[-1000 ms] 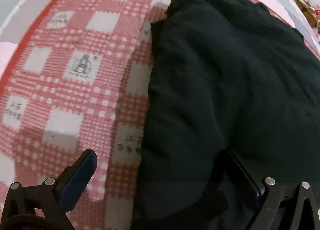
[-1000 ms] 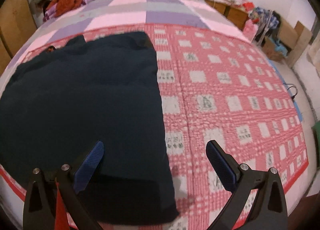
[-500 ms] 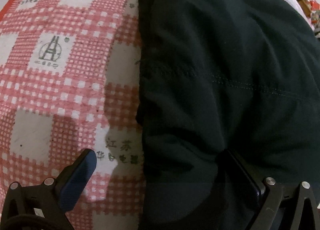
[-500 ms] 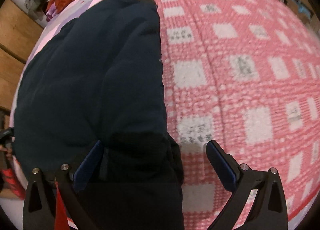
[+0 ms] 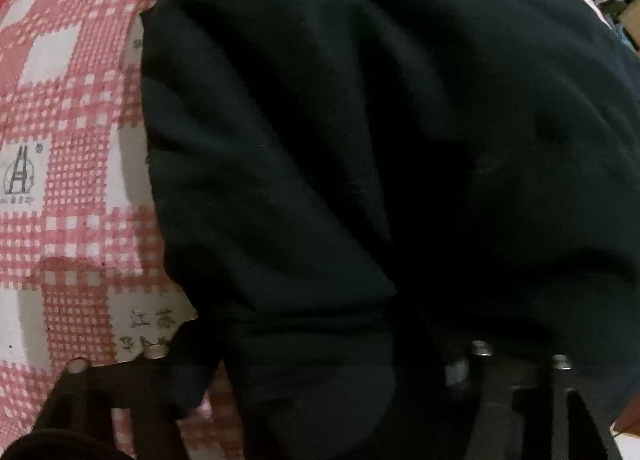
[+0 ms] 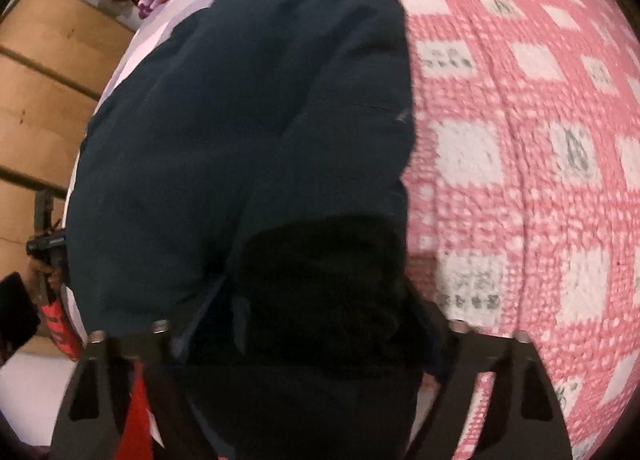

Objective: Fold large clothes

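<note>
Grippers closed: left gripper (image 5: 316, 376) and right gripper (image 6: 308, 324), jaws wide half a second earlier, were now pinched on garment (image 5: 360, 119) hem lying on quilt (image 5: 60, 179). We judged both corners secured, fold-over next.

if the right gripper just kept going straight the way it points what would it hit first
The right gripper would meet the dark garment at once: its cloth already bunches between the fingers. Beyond lies the checked bedspread.

Both my views are looking dim, softly lit and motion-blurred; fisheye bending is warping the edges, and the dark garment (image 5: 380, 119) is swallowing detail.
</note>
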Available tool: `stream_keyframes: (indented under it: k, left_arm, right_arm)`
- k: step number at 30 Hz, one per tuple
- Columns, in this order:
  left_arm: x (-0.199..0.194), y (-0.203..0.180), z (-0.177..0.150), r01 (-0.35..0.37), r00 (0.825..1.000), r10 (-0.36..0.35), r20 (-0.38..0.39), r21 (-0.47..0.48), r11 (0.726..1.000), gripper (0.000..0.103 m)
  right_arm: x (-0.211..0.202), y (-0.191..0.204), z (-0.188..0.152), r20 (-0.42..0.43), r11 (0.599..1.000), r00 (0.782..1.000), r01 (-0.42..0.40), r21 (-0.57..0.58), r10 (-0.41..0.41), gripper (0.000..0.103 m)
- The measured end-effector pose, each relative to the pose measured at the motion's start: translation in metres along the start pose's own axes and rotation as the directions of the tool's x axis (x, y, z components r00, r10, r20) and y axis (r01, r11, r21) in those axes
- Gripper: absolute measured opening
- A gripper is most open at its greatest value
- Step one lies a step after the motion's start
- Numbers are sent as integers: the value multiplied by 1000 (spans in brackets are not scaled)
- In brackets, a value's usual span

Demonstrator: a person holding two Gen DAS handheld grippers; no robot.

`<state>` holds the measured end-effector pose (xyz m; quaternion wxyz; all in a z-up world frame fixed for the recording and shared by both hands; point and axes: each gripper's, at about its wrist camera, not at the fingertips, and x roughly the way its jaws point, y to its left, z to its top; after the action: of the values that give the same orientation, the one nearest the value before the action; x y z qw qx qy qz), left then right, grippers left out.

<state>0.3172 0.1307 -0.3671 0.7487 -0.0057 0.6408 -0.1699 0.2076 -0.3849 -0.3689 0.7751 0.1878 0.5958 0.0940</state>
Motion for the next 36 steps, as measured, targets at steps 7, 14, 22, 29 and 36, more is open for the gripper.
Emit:
stream_keyframes:
  k: [7,14,22,29,36]
  left_arm:
    - [-18,-44,-15,-170,981,164,105,53,984,31]
    - [-48,-55,-23,-234,958,229,174,8,972,19]
    - [-79,-33,-24,-237,948,232,216,-5,971,13]
    - [-102,-35,-24,-250,942,240,233,10,968,10]
    - [-72,-13,-12,-188,975,191,116,-41,981,15]
  right_arm:
    - [-15,64,-13,100,953,966,254,-166,-240,38]
    - [-31,92,-21,222,880,895,430,-202,-387,25]
    - [-53,107,-17,314,847,859,482,-225,-405,21]
    - [-77,133,-22,384,841,838,492,-226,-387,20]
    - [-56,88,-15,238,910,899,400,-109,-367,23]
